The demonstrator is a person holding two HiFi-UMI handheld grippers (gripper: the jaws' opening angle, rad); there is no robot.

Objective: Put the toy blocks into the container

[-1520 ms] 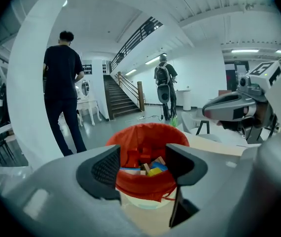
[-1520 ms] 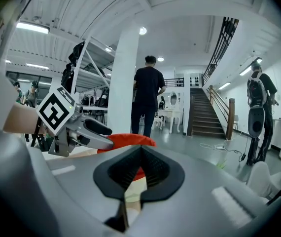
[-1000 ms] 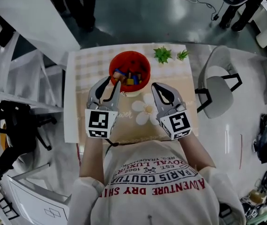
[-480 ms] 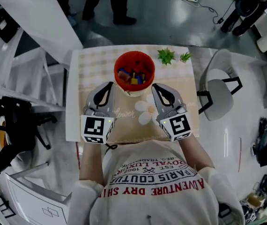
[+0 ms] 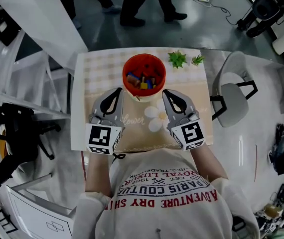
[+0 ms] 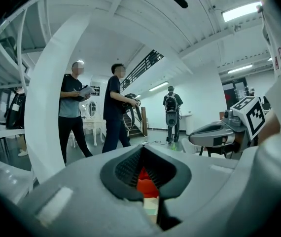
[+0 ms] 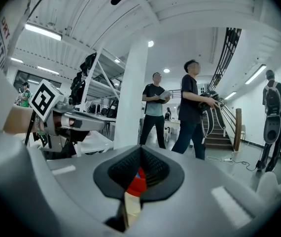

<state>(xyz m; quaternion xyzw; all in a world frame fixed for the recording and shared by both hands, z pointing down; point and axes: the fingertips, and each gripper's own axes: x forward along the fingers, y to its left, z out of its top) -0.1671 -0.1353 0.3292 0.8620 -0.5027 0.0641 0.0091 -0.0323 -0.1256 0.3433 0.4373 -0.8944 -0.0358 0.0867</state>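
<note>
Toy blocks (image 5: 143,79) lie inside the red container (image 5: 125,71). Left gripper (image 5: 118,90) and right gripper (image 5: 166,92), both closed and empty, sit near it. A forward nudge from either could tip it.

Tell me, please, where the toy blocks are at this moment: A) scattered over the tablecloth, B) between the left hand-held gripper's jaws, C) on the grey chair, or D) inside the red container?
D: the head view shows the coloured toy blocks lying inside the red container.

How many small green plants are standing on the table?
2. The larger plant stands just right of the red container; the smaller plant stands right of that one. None appears hidden.
</note>
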